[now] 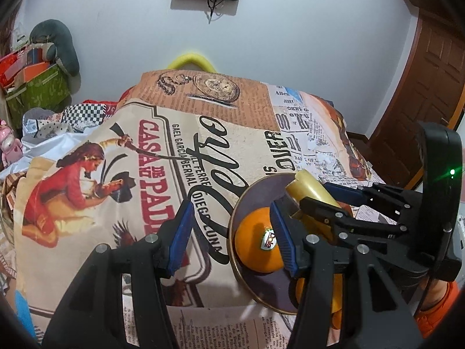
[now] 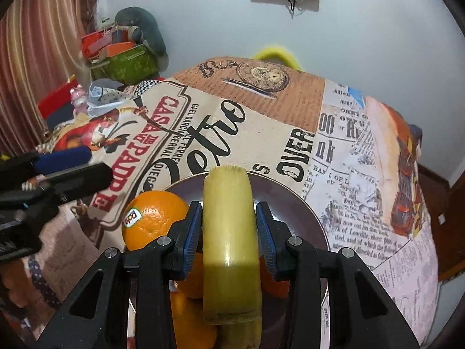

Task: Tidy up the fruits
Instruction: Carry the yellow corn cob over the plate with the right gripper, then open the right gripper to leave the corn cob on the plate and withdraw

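A dark plate with a gold rim lies on the printed tablecloth and carries several oranges. One orange with a sticker sits at its left side; the same orange shows in the left wrist view. My right gripper is shut on a pale yellow-green stalk piece, holding it lengthwise just above the plate and the fruit. My left gripper stands open to the left of the plate, its right finger in front of the orange, pads not pressing on it. The right gripper with the stalk piece appears there too.
The tablecloth covers the whole table. A green box of clutter and a grey pillow stand at the back left. A yellow chair back rises behind the table. A wooden door is at the right. An orange sleeve shows low right.
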